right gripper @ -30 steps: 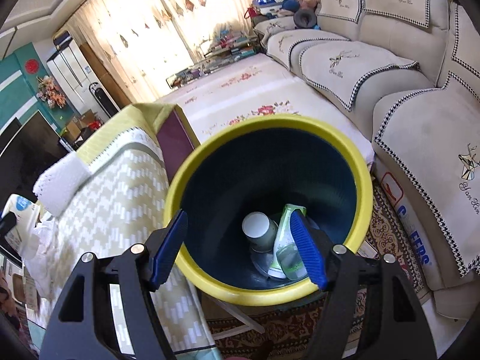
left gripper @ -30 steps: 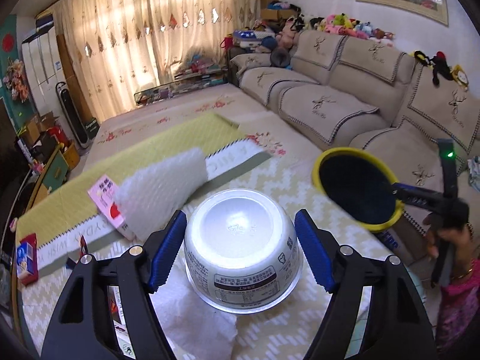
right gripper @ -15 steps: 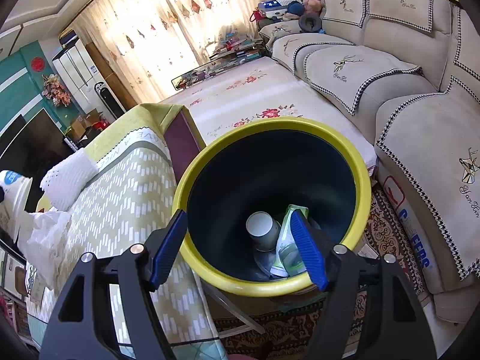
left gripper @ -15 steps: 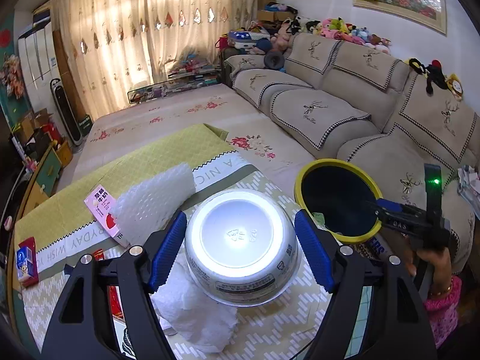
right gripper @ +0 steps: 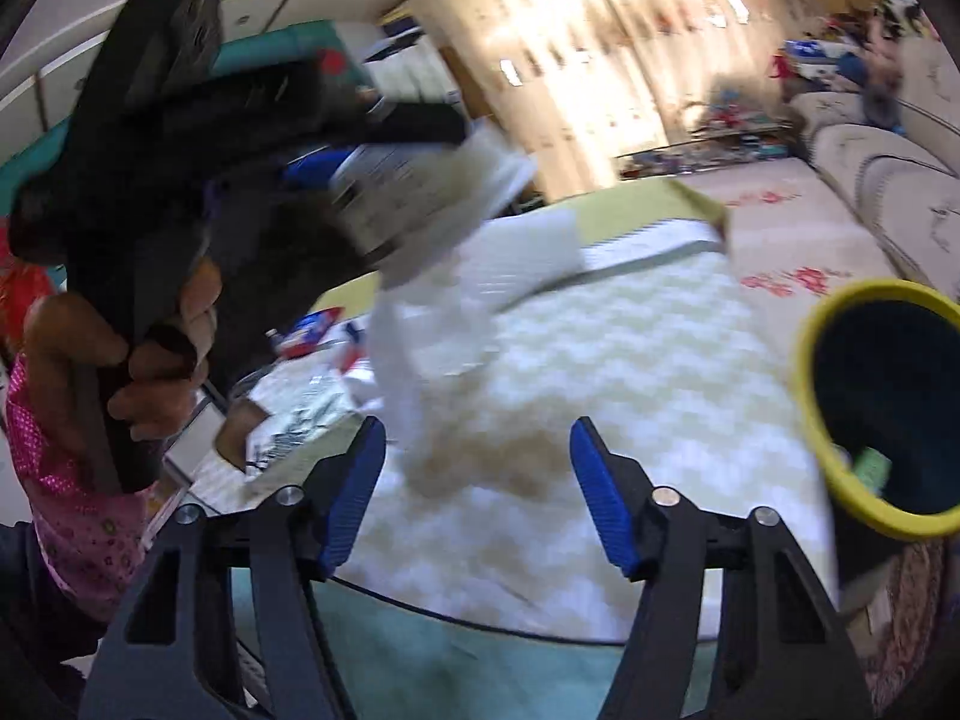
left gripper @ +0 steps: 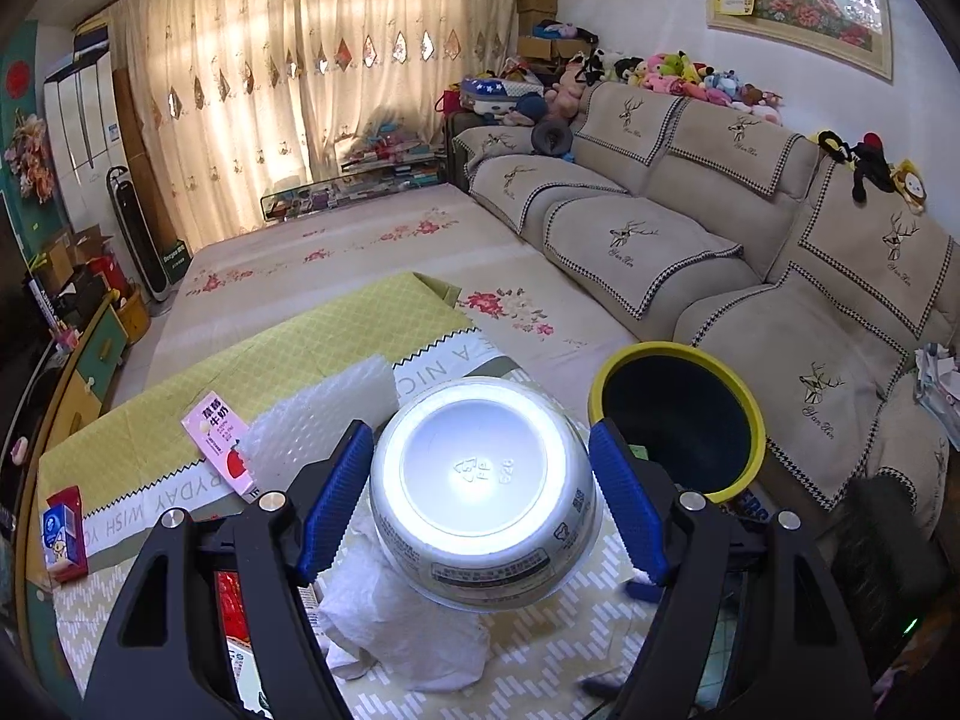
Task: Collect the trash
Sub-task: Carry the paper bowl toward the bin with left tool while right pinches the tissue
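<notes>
My left gripper (left gripper: 480, 468) is shut on an upturned white plastic bowl (left gripper: 483, 492), held above the table with a blue pad on each side. In the right wrist view the same bowl (right gripper: 414, 192) hangs high at the left, with a hand (right gripper: 150, 360) on the handle. The yellow-rimmed dark bin (left gripper: 660, 349) stands just past the table's right edge, and it holds a green wrapper. My right gripper (right gripper: 476, 450) hovers over the patterned tablecloth (right gripper: 630, 360) left of the bin (right gripper: 804, 372). Its jaws are closing with nothing between them. That view is blurred.
On the table lie a crumpled white tissue (left gripper: 408, 624), a bubble-wrap sheet (left gripper: 318, 414), a pink milk carton (left gripper: 222, 450), a small blue and red box (left gripper: 63, 534) and a red packet (left gripper: 231, 600). A beige sofa (left gripper: 690, 240) runs along the right.
The right gripper swung left from above the bin to over the table, so the bin now sits at its view's right edge. The left gripper raised the bowl a little.
</notes>
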Motion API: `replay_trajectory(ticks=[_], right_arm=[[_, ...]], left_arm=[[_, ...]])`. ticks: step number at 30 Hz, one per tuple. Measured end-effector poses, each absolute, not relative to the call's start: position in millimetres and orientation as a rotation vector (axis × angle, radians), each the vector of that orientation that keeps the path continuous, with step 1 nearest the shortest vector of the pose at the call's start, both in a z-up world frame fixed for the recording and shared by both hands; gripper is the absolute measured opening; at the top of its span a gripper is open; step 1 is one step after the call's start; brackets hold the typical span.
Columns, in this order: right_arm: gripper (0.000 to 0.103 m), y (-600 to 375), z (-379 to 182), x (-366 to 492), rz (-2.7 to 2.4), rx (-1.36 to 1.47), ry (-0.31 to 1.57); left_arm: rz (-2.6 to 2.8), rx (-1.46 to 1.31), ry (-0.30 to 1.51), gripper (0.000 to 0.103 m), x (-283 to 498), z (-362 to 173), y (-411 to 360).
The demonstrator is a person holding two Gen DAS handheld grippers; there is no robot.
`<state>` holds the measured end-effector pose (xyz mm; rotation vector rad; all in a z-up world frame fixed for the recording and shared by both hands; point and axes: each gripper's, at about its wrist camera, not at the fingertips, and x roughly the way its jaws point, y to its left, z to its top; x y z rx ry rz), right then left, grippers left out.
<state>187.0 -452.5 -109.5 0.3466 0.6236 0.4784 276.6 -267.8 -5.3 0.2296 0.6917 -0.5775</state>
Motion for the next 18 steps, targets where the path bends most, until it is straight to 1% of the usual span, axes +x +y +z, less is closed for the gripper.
replay_trajectory(ticks=[4, 9, 11, 13, 14, 15, 16, 18], right_arm=[[0.053, -432, -114, 204, 0.514, 0.388, 0.624], [0.052, -424, -111, 222, 0.512, 0.413, 0.601], [0.047, -422, -106, 230, 0.528, 0.418, 0.595], [0.033, -419, -102, 235, 0.552, 0.422, 0.588], [0.028, -417, -102, 238, 0.566, 0.424, 0.587], [0.013, -417, -102, 238, 0.578, 0.427, 0.587], [0.002, -417, -102, 240, 0.584, 0.430, 0.591], [0.002, -419, -105, 240, 0.574, 0.429, 0.607]], left_arm=[[-0.592, 0.211, 0.678, 0.074, 271, 5, -262], [-0.613, 0.194, 0.672, 0.074, 265, 15, -255], [-0.624, 0.187, 0.668, 0.074, 263, 19, -253], [-0.628, 0.181, 0.661, 0.074, 261, 22, -251], [-0.629, 0.179, 0.658, 0.074, 260, 24, -252], [-0.630, 0.177, 0.655, 0.074, 259, 25, -251], [-0.630, 0.174, 0.651, 0.074, 258, 27, -251], [-0.632, 0.169, 0.648, 0.074, 258, 28, -249]])
